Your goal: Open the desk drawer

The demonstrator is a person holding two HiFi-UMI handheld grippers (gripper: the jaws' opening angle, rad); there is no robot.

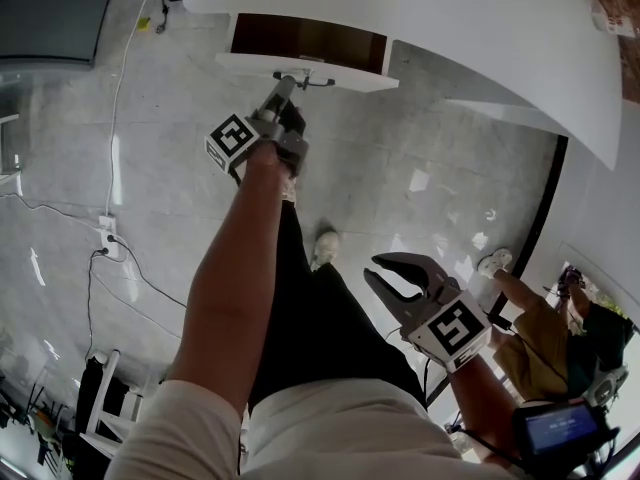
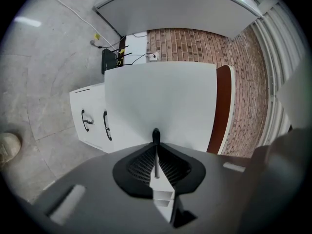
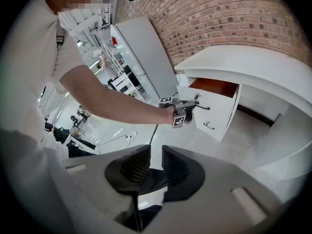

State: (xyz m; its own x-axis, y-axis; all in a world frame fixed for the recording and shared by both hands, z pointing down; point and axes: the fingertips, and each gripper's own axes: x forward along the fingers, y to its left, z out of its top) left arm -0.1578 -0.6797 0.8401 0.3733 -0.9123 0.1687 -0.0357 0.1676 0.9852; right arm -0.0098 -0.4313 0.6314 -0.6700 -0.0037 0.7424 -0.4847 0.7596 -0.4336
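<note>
Looking down, head view: left gripper (image 1: 284,85) clamps the handle (image 1: 320,81) of the open drawer (image 1: 305,40) under the white desk (image 1: 450,28); right gripper (image 1: 371,267) gapes empty over the grey floor (image 1: 180,198), cables (image 1: 115,118) alongside.
Left gripper view: jaws pinch the thin handle; brick wall (image 2: 195,43) behind.
Right gripper view: jaws apart, nothing between; drawer open ahead.

I'm working in an office or lab space: curved white desk (image 3: 253,62), brick wall (image 3: 219,13), grey tiled floor (image 1: 180,188), trailing cables (image 1: 113,118), cluttered workbenches (image 3: 78,135).
</note>
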